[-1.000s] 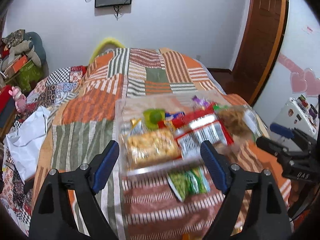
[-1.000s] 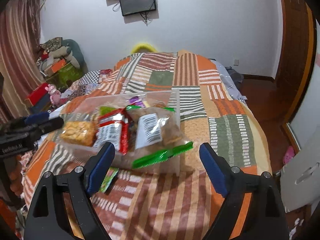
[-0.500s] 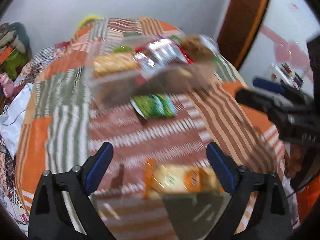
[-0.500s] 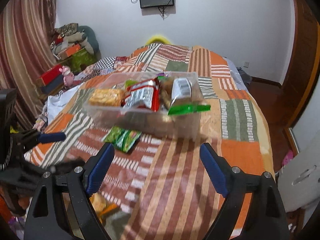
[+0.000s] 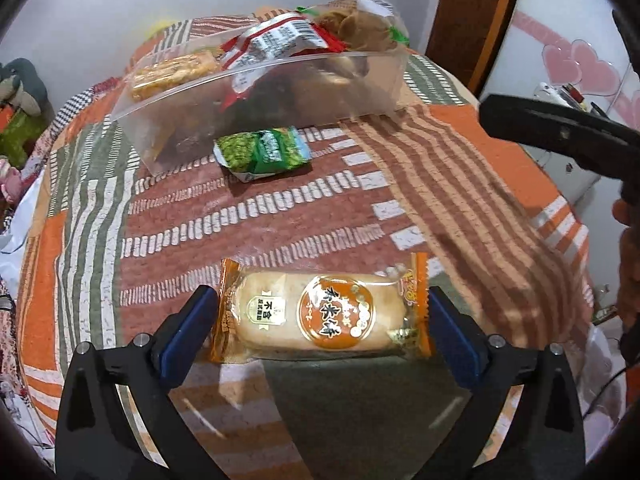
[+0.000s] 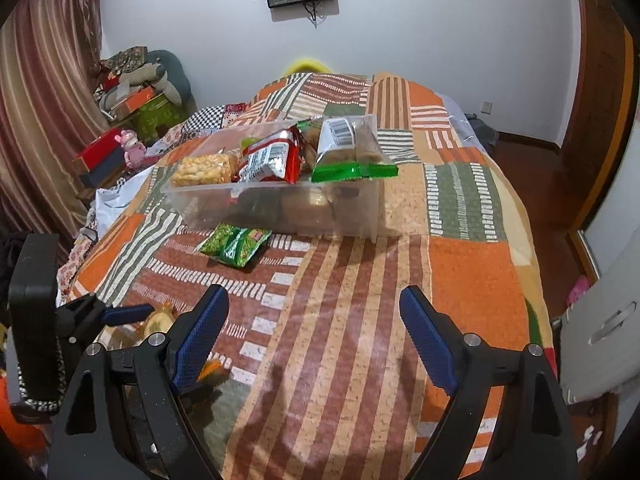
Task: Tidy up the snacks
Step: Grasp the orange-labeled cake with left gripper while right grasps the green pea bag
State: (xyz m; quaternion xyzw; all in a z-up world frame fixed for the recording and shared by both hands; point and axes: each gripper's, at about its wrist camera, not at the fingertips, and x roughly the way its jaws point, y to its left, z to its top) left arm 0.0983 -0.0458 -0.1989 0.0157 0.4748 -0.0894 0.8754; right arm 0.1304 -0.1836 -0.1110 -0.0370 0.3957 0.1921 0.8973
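A clear plastic bin (image 5: 280,92) (image 6: 352,216) full of snack packets stands on the patchwork bedspread. A green packet (image 5: 266,154) (image 6: 236,244) lies just in front of it. An orange bread packet (image 5: 320,314) lies near the bed's front edge. My left gripper (image 5: 320,324) is open, one finger at each end of the orange packet, not squeezing it. My right gripper (image 6: 312,332) is open and empty over the striped spread, well short of the bin. The left gripper also shows at the left of the right wrist view (image 6: 124,314).
The bedspread (image 6: 460,280) drops off at the right to a wooden floor and a door (image 6: 592,80). Boxes and soft toys (image 6: 136,92) are piled at the far left. A white appliance (image 5: 560,112) stands right of the bed.
Both grippers pulled back from the bin toward the bed's front edge. My left gripper dropped down over the orange bread packet, which now lies between its fingers.
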